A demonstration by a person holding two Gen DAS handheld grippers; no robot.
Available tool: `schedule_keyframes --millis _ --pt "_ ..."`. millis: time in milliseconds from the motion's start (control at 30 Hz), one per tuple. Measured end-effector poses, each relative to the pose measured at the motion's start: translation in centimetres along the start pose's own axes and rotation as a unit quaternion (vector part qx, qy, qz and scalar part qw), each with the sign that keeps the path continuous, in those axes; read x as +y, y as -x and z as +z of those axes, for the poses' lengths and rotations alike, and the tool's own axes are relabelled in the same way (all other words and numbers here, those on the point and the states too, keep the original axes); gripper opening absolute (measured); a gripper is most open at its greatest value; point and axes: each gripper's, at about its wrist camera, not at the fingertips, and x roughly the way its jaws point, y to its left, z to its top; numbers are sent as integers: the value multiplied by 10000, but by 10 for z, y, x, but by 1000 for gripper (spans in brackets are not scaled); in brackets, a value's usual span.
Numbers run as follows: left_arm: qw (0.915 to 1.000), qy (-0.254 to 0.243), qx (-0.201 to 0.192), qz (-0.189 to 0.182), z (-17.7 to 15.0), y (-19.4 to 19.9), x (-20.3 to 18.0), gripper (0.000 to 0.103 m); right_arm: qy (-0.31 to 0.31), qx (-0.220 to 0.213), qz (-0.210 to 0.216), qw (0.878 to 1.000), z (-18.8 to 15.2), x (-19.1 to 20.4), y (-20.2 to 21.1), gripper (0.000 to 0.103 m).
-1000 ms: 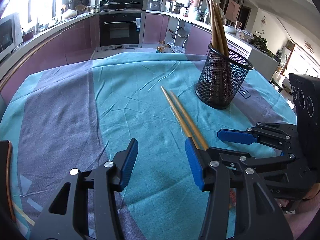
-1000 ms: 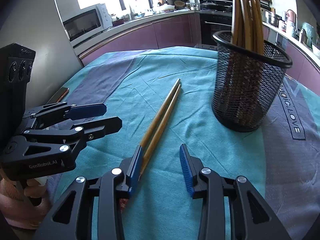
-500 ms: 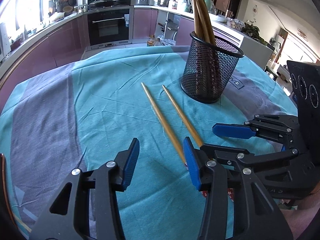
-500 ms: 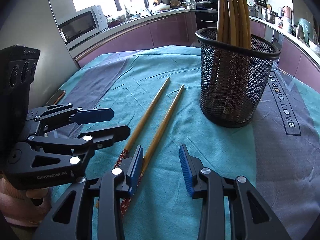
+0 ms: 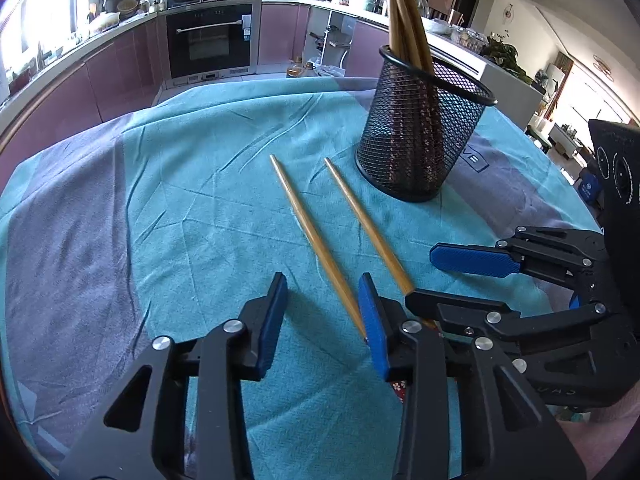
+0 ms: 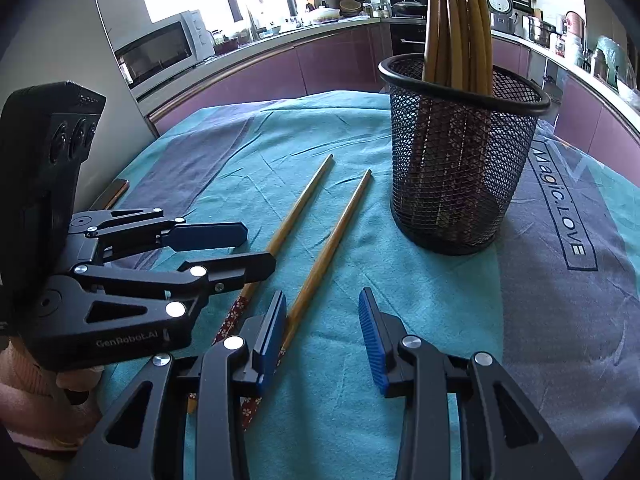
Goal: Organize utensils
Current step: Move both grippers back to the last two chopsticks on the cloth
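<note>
Left wrist view: the two chopsticks (image 5: 316, 236), together a second ago, now lie parted on the teal cloth (image 5: 192, 208) beside the mesh holder (image 5: 420, 136); the left gripper (image 5: 322, 320) fingers are spread, holding nothing. Right wrist view: the right gripper (image 6: 322, 328) fingers are likewise spread and empty over the worktop, one beside a chopstick's patterned end, with kitchen cabinets (image 6: 336, 60) behind.

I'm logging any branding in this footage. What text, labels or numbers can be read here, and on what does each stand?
"Magic.LOVE": printed on the grey band of the tablecloth, beside the mesh holder.
"GenRobot.AI": on the black body of the left tool, seen in the right wrist view.
Oven label and rice cooker panel: too small to read.
Nothing else legible.
</note>
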Motion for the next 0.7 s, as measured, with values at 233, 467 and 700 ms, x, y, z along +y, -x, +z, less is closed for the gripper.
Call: schedule_keyframes --millis 233,467,700 --pt "10000 48 41 -45 -3 3 2 25 2 3 -22 10000 4 -3 -2 34" --pt "9999 -26 111 44 -1 2 0 27 -29 -1 -30 10000 9 -5 -5 34" --pt "9999 42 166 26 11 -7 5 26 -40 -7 -72 10000 18 -6 -12 34"
